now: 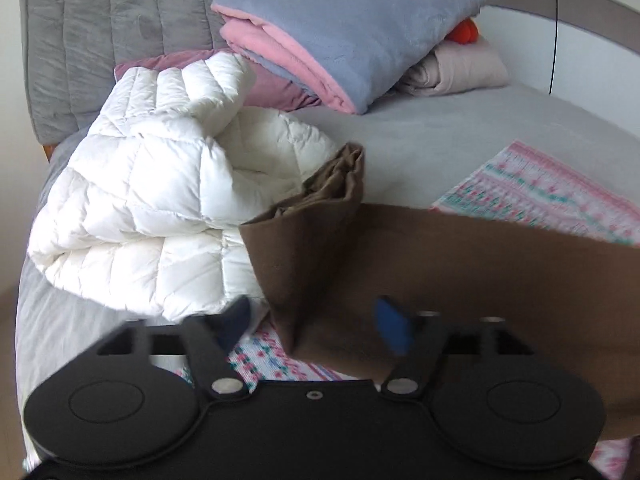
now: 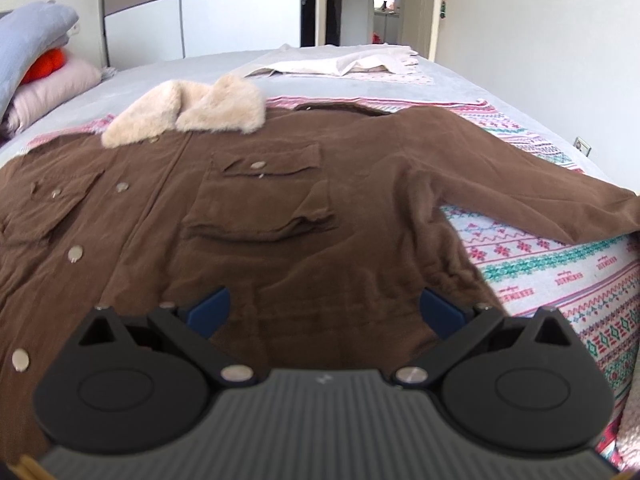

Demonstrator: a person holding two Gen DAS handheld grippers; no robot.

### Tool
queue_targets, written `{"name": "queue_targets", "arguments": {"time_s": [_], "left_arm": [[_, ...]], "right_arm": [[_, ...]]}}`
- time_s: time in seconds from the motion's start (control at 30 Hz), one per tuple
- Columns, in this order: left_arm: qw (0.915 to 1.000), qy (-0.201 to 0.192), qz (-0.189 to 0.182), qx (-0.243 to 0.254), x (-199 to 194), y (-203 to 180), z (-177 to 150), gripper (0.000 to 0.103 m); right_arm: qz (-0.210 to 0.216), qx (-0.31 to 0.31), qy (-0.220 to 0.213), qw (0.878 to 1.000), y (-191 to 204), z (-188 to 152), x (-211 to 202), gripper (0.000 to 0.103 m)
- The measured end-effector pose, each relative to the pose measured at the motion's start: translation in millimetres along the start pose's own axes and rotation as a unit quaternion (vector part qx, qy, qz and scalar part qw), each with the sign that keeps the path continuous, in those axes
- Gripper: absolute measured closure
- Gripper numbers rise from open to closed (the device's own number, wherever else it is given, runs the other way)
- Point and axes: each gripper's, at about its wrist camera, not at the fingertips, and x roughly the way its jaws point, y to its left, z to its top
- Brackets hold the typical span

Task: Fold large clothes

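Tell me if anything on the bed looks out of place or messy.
The white puffer jacket lies crumpled in a heap beside the brown jacket, not folded like the blanket stack behind it. The brown jacket's sleeve reaches the bed's edge.

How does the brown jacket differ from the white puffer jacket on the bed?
The brown jacket lies spread flat, front up, on the patterned blanket; the white puffer jacket is bunched in a heap. The brown jacket is smooth cloth with snap buttons, flap pockets and a fur collar; the white puffer jacket is quilted and shiny. Both lie unfolded on the bed.
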Motion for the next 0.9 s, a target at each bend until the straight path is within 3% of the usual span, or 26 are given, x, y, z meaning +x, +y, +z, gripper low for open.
{"name": "queue_targets", "arguments": {"time_s": [0.07,0.23,0.4,0.53,0.73,0.9], "left_arm": [[0.9996,-0.013,-0.026,0.001,-28.0,-12.2,6.4,0.015],[0.9911,-0.021,-0.114,0.065,-86.9,-59.5,7.1,0.013],[0.9689,-0.022,-0.204,0.139,-136.8,-119.4,9.5,0.007],[0.9498,-0.031,-0.261,0.17,-163.4,-173.2,20.3,0.007],[0.9198,0.005,-0.344,0.189,-152.4,-285.8,27.3,0.007],[0.9053,0.021,-0.393,0.16,-107.2,-376.3,12.6,0.007]], "right_arm": [[-0.002,0.013,-0.002,1.0,-5.8,2.6,1.3,0.0],[0.0,0.042,-0.007,0.999,-15.7,11.1,-1.9,0.0],[0.018,0.039,-0.01,0.999,-17.6,28.0,-15.9,0.0],[0.048,0.028,-0.007,0.998,-15.3,62.0,-18.3,0.0],[0.103,0.014,-0.016,0.994,1.0,146.7,4.6,0.0],[0.13,-0.002,-0.027,0.991,23.6,201.3,62.3,0.0]]}}
